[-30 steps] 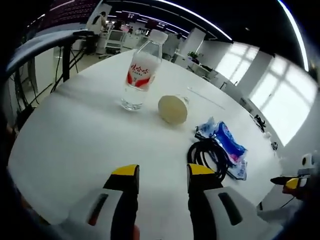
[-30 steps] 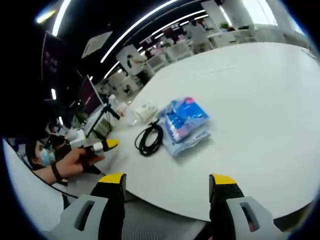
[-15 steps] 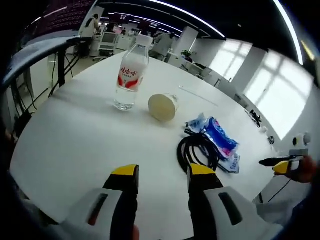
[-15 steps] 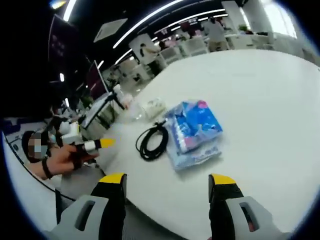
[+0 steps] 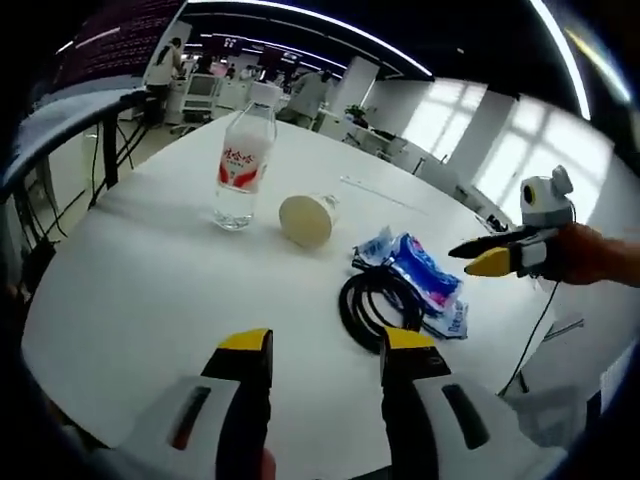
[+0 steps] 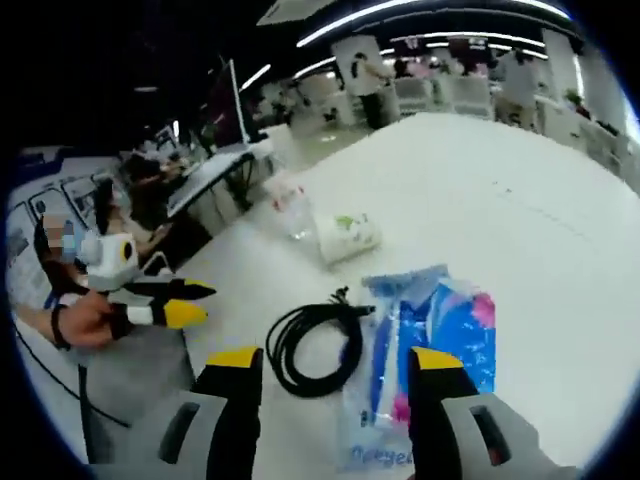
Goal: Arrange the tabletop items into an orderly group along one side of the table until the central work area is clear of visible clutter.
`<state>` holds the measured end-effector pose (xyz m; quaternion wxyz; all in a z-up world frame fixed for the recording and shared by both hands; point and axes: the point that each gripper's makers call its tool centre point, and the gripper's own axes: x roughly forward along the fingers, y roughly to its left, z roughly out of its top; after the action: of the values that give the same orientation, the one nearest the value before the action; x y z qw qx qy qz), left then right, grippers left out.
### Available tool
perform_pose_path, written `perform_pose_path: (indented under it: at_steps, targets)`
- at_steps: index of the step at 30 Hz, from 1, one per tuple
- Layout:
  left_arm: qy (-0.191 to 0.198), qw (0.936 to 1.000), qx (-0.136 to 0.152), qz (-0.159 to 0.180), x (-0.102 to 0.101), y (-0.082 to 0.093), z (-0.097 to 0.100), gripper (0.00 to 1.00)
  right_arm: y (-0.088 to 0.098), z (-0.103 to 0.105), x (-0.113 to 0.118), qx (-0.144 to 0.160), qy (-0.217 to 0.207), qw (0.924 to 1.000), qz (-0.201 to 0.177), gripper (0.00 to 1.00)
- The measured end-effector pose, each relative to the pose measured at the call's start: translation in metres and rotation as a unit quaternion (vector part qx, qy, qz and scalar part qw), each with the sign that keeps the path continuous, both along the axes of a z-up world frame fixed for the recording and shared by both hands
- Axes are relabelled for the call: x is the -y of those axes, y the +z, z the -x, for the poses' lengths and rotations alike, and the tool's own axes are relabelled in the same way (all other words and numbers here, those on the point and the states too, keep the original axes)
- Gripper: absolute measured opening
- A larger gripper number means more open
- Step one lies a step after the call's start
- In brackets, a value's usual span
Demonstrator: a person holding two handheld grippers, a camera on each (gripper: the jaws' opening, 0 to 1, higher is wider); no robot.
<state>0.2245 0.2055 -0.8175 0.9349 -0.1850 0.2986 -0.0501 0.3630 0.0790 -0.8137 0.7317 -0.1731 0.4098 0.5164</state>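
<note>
White table (image 5: 140,290), left to right: upright water bottle (image 5: 240,168); paper cup (image 5: 305,219) on its side; coiled black cable (image 5: 378,305); blue tissue pack (image 5: 425,282) touching it. Left gripper (image 5: 325,348) part-open, empty, well short. Right gripper (image 6: 335,363) open, empty, directly over the pack, long axis running away: nearer.

You have four items on the white table (image 5: 130,290). Clear water bottle (image 5: 240,167), red label, white cap, stands upright. Paper cup (image 5: 305,220) lies on its side just beside it. Black cable (image 5: 380,305), coiled, lies flat, touching the blue tissue pack (image 5: 425,283), which lies flat near the table edge.
</note>
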Motion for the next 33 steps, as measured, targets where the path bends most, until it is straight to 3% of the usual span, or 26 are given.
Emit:
perform_pose_path:
  at_steps: [5, 8, 11, 14, 21, 26, 29, 32, 33]
  targets:
    - [-0.016, 0.9998, 0.003, -0.015, 0.002, -0.002, 0.0, 0.43, -0.001, -0.013, -0.032, 0.037, 0.072, 0.9964, 0.026, 0.57]
    - [-0.012, 0.9998, 0.004, -0.013, 0.0, -0.002, -0.002, 0.43, -0.001, -0.024, -0.042, 0.072, 0.119, 0.9888, 0.056, 0.56]
    - [-0.007, 0.9999, 0.006, -0.012, -0.003, -0.002, -0.002, 0.43, 0.001, -0.034, -0.057, 0.082, 0.134, 0.9858, 0.06, 0.54]
    - [-0.005, 0.9999, 0.008, -0.013, -0.003, -0.004, -0.001, 0.43, 0.005, -0.039, -0.066, 0.115, 0.179, 0.9736, 0.082, 0.53]
    - [-0.012, 0.9998, 0.008, -0.015, 0.004, -0.006, 0.001, 0.43, -0.001, -0.055, -0.086, 0.172, 0.291, 0.93, 0.145, 0.54]
    - [-0.012, 0.9997, 0.013, -0.016, 0.002, -0.006, 0.0, 0.43, -0.008, -0.064, -0.105, 0.197, 0.326, 0.9109, 0.158, 0.55]
    - [-0.005, 0.9998, 0.013, -0.01, -0.002, -0.007, 0.002, 0.43, -0.009, -0.063, -0.116, 0.213, 0.357, 0.8941, 0.167, 0.55]
    - [-0.003, 0.9999, 0.011, -0.012, -0.002, -0.008, 0.002, 0.43, -0.021, -0.066, -0.118, 0.228, 0.4, 0.8668, 0.19, 0.56]
    - [-0.002, 0.9999, 0.011, -0.012, -0.002, -0.008, 0.003, 0.43, -0.022, -0.065, -0.12, 0.237, 0.42, 0.8531, 0.199, 0.56]
